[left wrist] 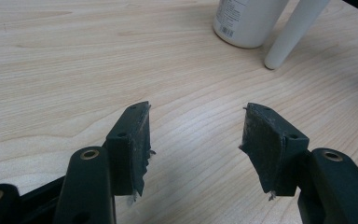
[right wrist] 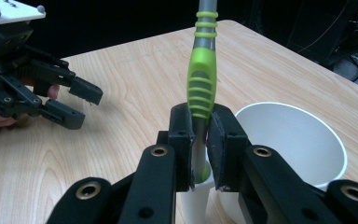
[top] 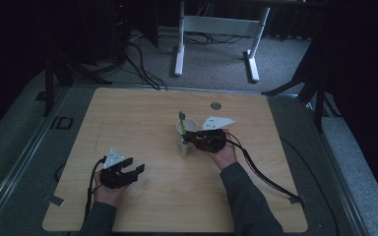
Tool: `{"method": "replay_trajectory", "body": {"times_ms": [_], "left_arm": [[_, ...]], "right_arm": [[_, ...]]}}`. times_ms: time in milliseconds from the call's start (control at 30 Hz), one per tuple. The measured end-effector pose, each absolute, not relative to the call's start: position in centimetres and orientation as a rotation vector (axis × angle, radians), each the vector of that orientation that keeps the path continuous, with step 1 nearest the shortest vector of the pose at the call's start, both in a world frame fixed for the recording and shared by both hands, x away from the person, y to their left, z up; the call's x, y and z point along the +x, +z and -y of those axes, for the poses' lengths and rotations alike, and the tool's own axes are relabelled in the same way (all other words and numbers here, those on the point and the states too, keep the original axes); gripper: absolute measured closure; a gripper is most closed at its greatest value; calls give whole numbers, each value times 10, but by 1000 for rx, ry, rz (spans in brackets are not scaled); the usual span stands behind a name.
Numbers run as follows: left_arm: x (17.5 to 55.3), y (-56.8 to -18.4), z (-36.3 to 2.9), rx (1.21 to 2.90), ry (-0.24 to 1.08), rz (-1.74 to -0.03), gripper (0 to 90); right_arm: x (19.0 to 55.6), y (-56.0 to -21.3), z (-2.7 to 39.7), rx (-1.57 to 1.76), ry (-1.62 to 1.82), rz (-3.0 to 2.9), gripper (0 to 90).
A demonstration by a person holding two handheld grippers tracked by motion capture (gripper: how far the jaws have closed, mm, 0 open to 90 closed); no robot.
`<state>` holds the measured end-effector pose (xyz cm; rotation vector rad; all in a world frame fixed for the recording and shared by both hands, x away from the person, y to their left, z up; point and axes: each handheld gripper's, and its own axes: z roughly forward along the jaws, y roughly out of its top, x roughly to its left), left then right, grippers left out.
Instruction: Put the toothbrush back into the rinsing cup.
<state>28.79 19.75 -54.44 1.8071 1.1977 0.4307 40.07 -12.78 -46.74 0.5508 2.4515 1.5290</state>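
Observation:
My right gripper is shut on a green-and-grey handle that stands upright. The handle's lower end sits at the mouth of a narrow white tube. Right beside it is a white paper cup. In the high view the right gripper is at the table's middle, against the cup and the tube, and the handle sticks up above them. My left gripper rests open near the front left with nothing between its jaws. Ahead of it are the cup and the tube.
The wooden table has a small round grey disc near its far edge. Beyond the table stands a white desk frame, with cables on the floor. Dark stands flank the table on both sides.

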Motion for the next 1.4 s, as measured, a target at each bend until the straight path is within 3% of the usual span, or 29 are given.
{"method": "replay_trajectory", "body": {"times_ms": [1067, 1133, 1233, 1400], "left_arm": [[288, -545, -198, 1811, 426, -1198, 425], [288, -545, -198, 1813, 428, -1197, 425], [288, -544, -198, 1811, 429, -1197, 425], [288, -545, -197, 1812, 427, -1197, 425]], "right_arm": [[394, -475, 124, 521, 1393, -2521, 758], [393, -475, 124, 519, 1392, -2528, 712], [392, -475, 123, 525, 1400, -2526, 556], [389, -474, 123, 516, 1384, -2507, 474]]}}
